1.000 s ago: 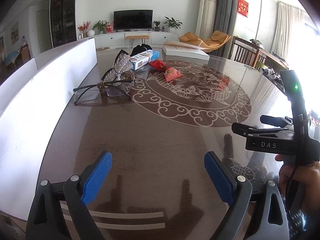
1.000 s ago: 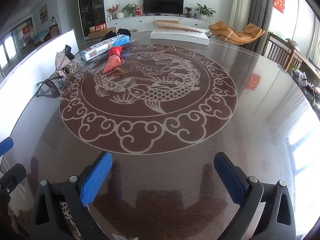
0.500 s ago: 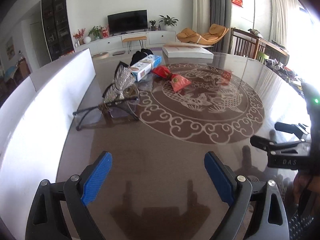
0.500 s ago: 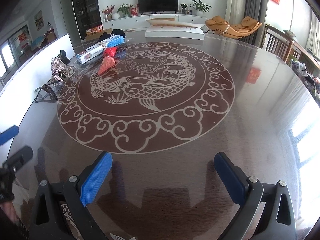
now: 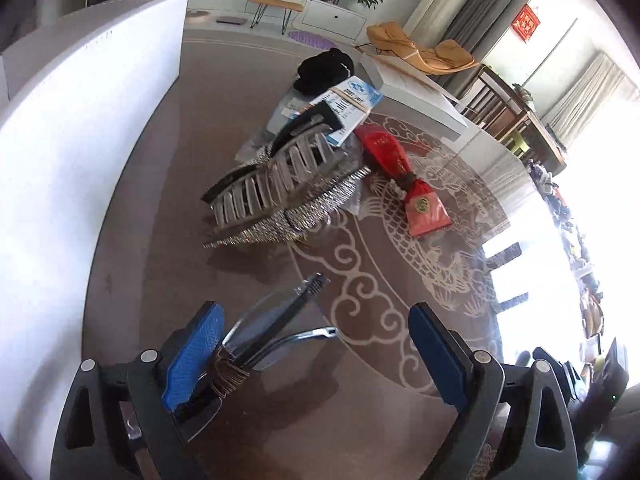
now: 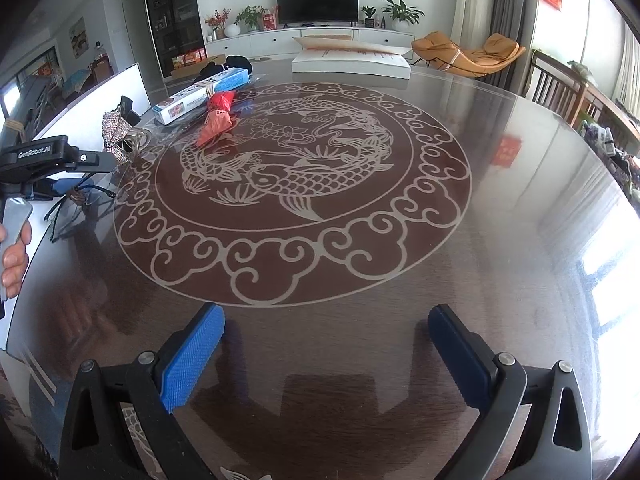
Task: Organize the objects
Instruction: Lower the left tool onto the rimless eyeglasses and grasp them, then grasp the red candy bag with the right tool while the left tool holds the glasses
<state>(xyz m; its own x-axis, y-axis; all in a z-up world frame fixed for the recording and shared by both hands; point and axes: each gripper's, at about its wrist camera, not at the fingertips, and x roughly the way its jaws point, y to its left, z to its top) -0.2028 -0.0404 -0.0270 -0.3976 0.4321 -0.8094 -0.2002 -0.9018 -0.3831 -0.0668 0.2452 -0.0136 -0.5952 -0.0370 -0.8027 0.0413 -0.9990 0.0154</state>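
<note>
A pair of glasses (image 5: 276, 328) lies on the dark round table (image 6: 500, 240), between the fingers of my open left gripper (image 5: 316, 344), close to the left pad (image 5: 192, 356). Beyond it lie a glittery silver hair claw (image 5: 280, 192), a red pouch (image 5: 404, 176), a blue-and-white box (image 5: 348, 108) and a black cloth (image 5: 324, 70). My right gripper (image 6: 326, 354) is open and empty over the table's near edge. In the right wrist view the glasses (image 6: 78, 200), hair claw (image 6: 118, 136), pouch (image 6: 216, 118) and box (image 6: 204, 94) sit at the far left.
A white board (image 5: 80, 140) stands along the table's left side. A flat white box (image 6: 352, 62) lies at the far edge. Wooden chairs (image 6: 560, 88) stand at the right. The left gripper's body (image 6: 36, 160) shows at the left of the right wrist view.
My left gripper has moved forward and tilted down to the glasses, which now lie between its open fingers. The right gripper has barely moved.
</note>
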